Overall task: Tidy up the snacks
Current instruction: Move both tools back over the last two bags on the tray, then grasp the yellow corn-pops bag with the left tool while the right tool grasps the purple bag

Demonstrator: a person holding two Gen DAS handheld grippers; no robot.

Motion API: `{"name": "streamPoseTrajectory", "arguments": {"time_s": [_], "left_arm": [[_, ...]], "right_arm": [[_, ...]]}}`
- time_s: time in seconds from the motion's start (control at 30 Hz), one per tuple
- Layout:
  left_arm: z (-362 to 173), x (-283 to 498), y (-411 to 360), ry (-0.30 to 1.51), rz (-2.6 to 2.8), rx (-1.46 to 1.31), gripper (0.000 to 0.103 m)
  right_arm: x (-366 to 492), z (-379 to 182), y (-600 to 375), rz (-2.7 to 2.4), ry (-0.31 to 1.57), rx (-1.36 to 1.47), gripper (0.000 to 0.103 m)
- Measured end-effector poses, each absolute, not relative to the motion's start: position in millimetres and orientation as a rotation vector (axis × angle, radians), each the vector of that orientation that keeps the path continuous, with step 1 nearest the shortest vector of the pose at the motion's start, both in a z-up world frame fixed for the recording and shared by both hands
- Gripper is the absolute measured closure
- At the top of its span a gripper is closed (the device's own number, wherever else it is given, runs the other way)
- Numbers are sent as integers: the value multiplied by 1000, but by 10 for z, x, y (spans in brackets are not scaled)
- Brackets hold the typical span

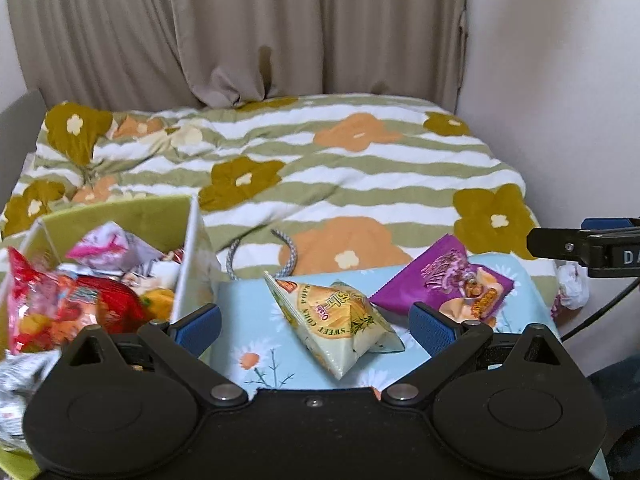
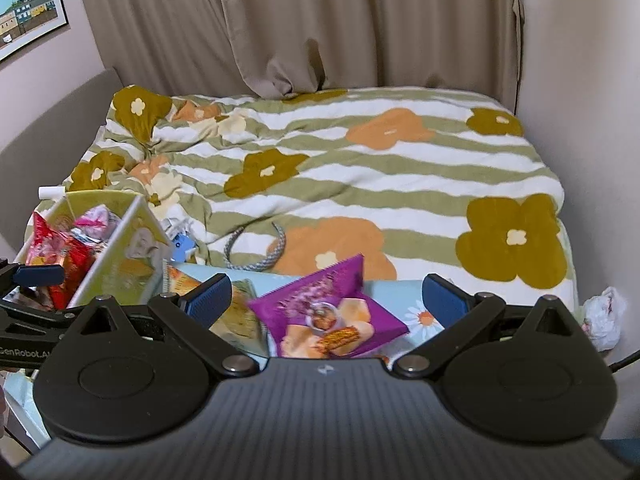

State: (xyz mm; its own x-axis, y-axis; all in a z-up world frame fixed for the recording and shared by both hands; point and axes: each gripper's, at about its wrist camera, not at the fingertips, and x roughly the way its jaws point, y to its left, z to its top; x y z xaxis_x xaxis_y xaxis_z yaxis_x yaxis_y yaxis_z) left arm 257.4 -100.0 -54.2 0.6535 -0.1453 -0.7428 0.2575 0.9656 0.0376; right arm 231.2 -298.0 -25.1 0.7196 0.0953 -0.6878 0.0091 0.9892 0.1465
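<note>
A yellow-green sweet corn snack bag (image 1: 340,320) lies on the light-blue daisy cloth (image 1: 248,300), between the fingers of my open left gripper (image 1: 316,326). A purple snack bag (image 1: 444,284) lies to its right. In the right wrist view the purple bag (image 2: 328,312) sits between the fingers of my open right gripper (image 2: 328,300), with the corn bag (image 2: 236,312) partly hidden to its left. A green box (image 1: 120,216) at the left holds several snack packs, among them a red one (image 1: 72,304). The box also shows in the right wrist view (image 2: 116,248).
A striped floral quilt (image 1: 340,168) covers the bed behind the cloth. A grey braided cord (image 1: 288,256) lies on it. Beige curtains (image 1: 240,32) hang at the back. A crumpled white bag (image 2: 604,316) lies at the right by the wall. A picture (image 2: 28,12) hangs at upper left.
</note>
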Motion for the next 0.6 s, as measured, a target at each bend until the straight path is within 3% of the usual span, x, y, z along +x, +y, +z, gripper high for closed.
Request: {"name": "streamPoseTrajectory", "arguments": {"time_s": [0.6], "left_arm": [[-1438,3351,-960,1028,-141,-186,2]], "right_arm": [[3124,-1129,-3221,210,916,218,0]]}}
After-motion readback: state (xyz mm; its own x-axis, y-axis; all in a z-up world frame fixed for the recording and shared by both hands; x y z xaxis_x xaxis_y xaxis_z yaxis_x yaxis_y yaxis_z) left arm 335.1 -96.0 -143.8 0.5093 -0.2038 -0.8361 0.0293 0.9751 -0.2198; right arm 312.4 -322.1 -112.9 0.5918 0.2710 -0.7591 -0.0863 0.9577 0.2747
